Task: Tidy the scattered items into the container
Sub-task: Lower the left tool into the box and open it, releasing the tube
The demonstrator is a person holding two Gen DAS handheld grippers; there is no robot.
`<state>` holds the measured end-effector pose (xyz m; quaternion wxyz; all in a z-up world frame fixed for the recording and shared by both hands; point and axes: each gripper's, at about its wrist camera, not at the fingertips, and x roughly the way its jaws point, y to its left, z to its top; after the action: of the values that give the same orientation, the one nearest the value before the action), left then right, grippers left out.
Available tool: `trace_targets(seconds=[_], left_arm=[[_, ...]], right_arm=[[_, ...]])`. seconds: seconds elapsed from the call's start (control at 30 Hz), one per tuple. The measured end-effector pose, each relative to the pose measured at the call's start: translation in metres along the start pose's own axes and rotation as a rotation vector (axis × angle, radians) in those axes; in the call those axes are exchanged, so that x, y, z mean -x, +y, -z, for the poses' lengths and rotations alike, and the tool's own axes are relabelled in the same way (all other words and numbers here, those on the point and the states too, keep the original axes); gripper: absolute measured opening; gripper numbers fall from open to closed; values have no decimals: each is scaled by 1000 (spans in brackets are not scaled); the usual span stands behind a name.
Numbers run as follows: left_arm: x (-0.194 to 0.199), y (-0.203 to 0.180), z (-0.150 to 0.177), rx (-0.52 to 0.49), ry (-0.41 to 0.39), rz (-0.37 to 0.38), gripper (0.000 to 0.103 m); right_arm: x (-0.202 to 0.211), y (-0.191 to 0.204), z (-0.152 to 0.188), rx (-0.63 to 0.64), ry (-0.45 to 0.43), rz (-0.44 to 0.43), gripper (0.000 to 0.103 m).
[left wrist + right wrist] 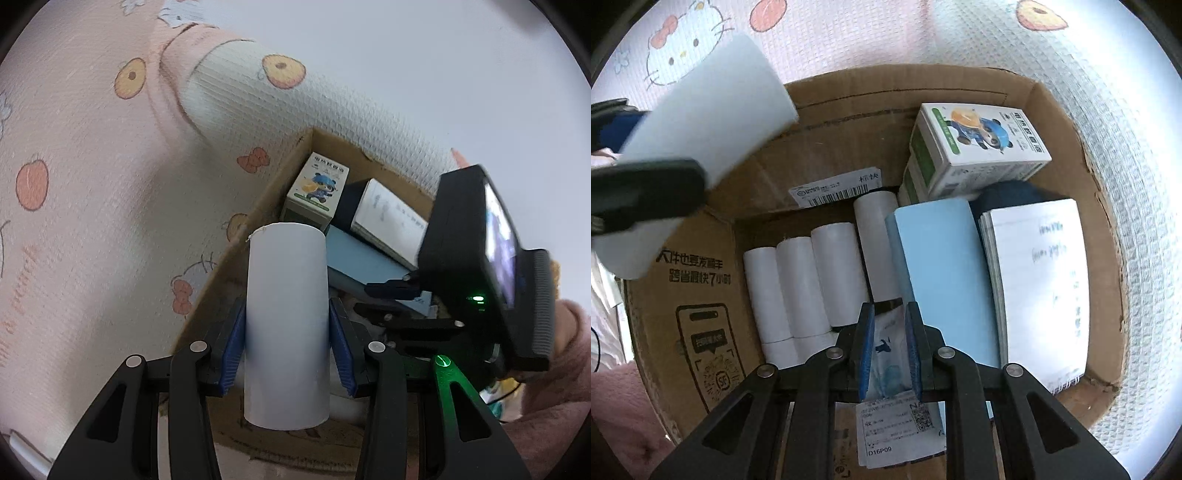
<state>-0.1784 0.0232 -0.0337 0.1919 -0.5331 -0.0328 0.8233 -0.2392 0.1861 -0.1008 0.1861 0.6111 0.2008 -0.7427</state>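
Left gripper (287, 334) is clamping a white paper roll (287, 325) between its blue pads (232, 350), the roll standing along the fingers and filling the near field of the left wrist view. The roll is hanging above the near-left edge of the cardboard box (701, 295), not yet inside it; the right wrist view is showing the same roll (701, 140) over the box's left flap. Right gripper (889, 343) is sitting inside the box with its pads closed narrow on a thin white-and-blue packet (888, 354), low toward the box's near wall. Within the box, a row of white rolls (809, 280) is lying side by side at the left of the floor, a pale blue pad (945, 280) is lying just right of the packet, a spiral notebook (1041, 280) is resting against the box's right wall, and a panda-printed carton (982, 147) is standing in the far right corner. The box is sitting on a pink cartoon-print cloth (92, 184). Judgement: the step in hand is carrying the held roll in while the packet is being set down. Next move calls for lowering the roll beside the row at the box's left, keeping clear of the right gripper, then opening the jaws.
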Motion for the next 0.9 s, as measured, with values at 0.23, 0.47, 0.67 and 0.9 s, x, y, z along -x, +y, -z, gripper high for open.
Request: trace_targets(seconds=[0.23, 0.47, 0.67, 0.9], left_arm=[[-18, -14, 4, 9, 72, 2, 47], [-47, -2, 5, 154, 192, -20, 47], [-68, -3, 5, 260, 251, -20, 47], [-103, 7, 13, 477, 366, -20, 47]], right_arm=[[10, -6, 10, -7, -38, -6, 13], [9, -18, 10, -77, -23, -17, 13], [26, -16, 8, -55, -93, 61, 13], [32, -10, 8, -27, -128, 121, 13]])
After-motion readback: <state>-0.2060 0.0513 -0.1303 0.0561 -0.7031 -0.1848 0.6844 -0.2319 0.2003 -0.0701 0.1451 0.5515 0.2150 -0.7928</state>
